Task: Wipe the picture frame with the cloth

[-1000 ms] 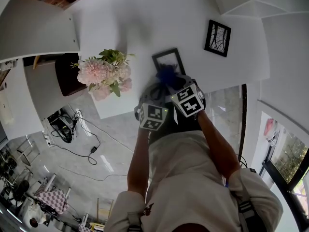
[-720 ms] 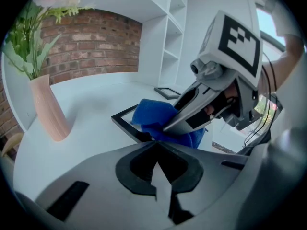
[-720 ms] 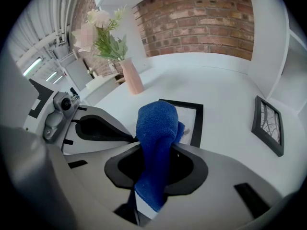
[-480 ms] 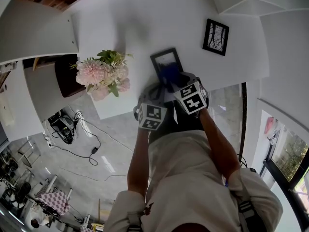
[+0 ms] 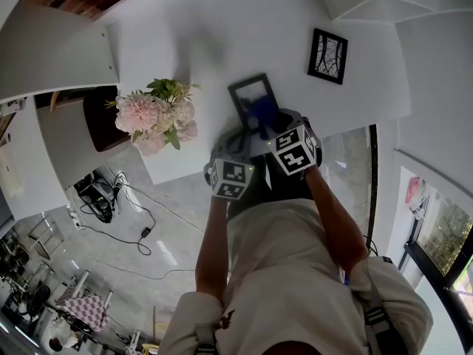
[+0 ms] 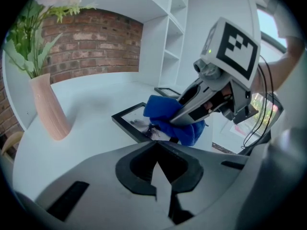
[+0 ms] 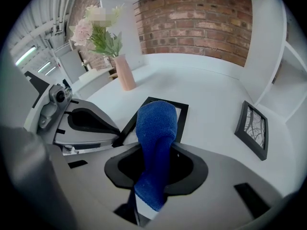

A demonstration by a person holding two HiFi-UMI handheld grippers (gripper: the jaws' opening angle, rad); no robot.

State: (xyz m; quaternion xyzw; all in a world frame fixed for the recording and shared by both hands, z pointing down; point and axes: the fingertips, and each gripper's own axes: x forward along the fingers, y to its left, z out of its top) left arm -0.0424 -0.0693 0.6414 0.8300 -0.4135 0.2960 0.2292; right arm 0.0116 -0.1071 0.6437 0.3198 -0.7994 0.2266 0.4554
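Right gripper (image 7: 154,150): jaws clamped on blue cloth (image 7: 154,123), cloth end resting on picture frame (image 7: 183,111). Left gripper (image 6: 156,142): jaws pinched together on the frame's near edge; vase (image 6: 48,111) left of frame

Pale pink vase of pink flowers (image 5: 157,117) at 10 o'clock on white table (image 5: 185,43), small black-framed line print (image 5: 328,55) at 1 o'clock, black cables (image 5: 111,198) on grey floor at 8 o'clock, brick wall (image 7: 192,20) behind, white shelving (image 6: 172,28).
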